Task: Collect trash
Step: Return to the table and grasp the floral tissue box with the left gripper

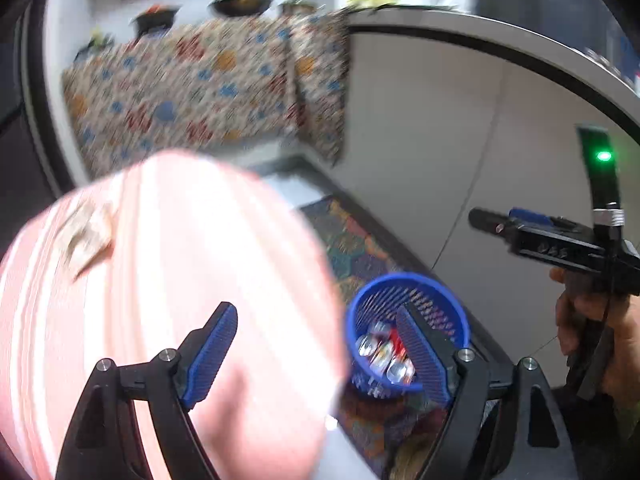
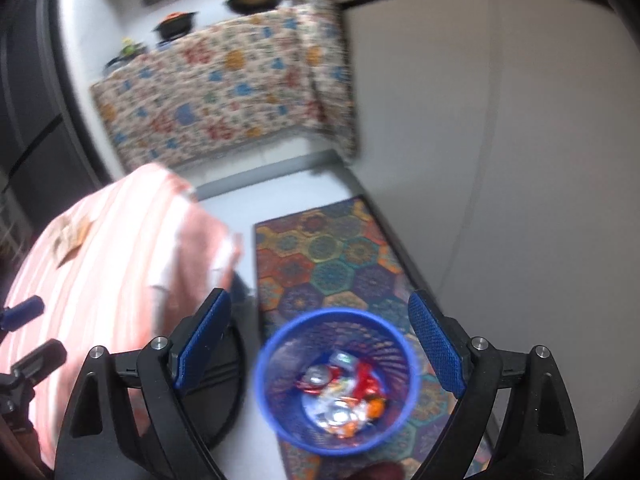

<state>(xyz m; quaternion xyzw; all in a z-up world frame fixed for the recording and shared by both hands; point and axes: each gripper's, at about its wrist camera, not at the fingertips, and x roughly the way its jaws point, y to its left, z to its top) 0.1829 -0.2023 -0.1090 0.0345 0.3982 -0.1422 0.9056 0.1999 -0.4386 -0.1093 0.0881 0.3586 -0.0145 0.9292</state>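
Both jaws wide, empty; blue basket's [image 2: 336,380] trash [image 2: 344,394] plainest from right wrist.

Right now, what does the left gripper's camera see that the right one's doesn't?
Only the left view shows the right gripper from the side, with a green light above it and the hand holding it. Only the right view shows the whole patterned rug and the dark round table base. Both show the blue basket with wrappers and cans inside, the pink-striped tablecloth, a scrap of paper on it, and the floral cloth behind.
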